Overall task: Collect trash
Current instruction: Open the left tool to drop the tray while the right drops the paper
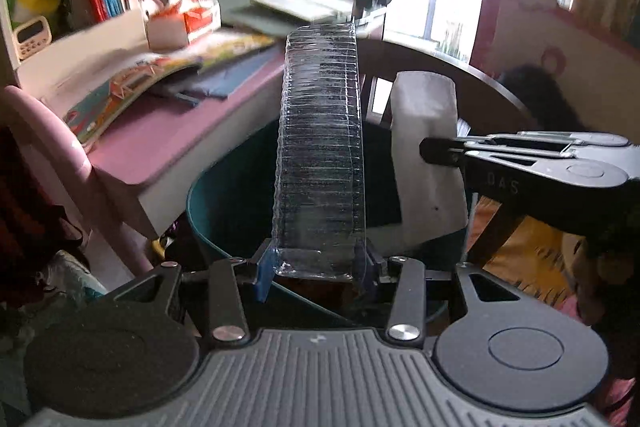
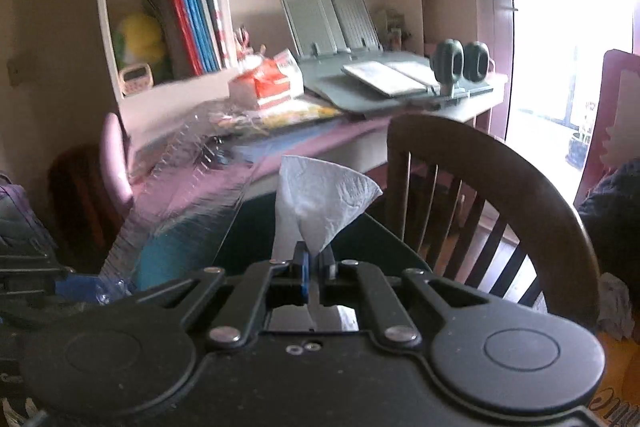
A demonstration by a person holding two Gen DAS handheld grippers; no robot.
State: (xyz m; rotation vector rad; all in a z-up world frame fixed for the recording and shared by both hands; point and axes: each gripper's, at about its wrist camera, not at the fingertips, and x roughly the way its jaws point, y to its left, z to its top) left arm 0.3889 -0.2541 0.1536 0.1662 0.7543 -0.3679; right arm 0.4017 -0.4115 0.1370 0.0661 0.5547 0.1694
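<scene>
My left gripper (image 1: 318, 267) is shut on a long clear ribbed plastic package (image 1: 320, 155) that sticks up and away from the fingers, over a teal bin (image 1: 208, 215) with a dark inside. My right gripper (image 2: 315, 261) is shut on a white paper tissue (image 2: 320, 199), which stands up from the pinched fingers. In the left wrist view the right gripper (image 1: 430, 149) comes in from the right with the tissue (image 1: 428, 155) beside the plastic package. In the right wrist view the plastic package (image 2: 188, 183) slants across the left, above the teal bin (image 2: 160, 259).
A pink-topped desk (image 1: 160, 135) carries picture books, a red and white box (image 1: 188, 21) and a grey book stand (image 2: 360, 67). White shelves with books (image 2: 196, 15) stand behind. A dark wooden chair (image 2: 500, 187) is at the right, a pink chair (image 1: 52, 143) at the left.
</scene>
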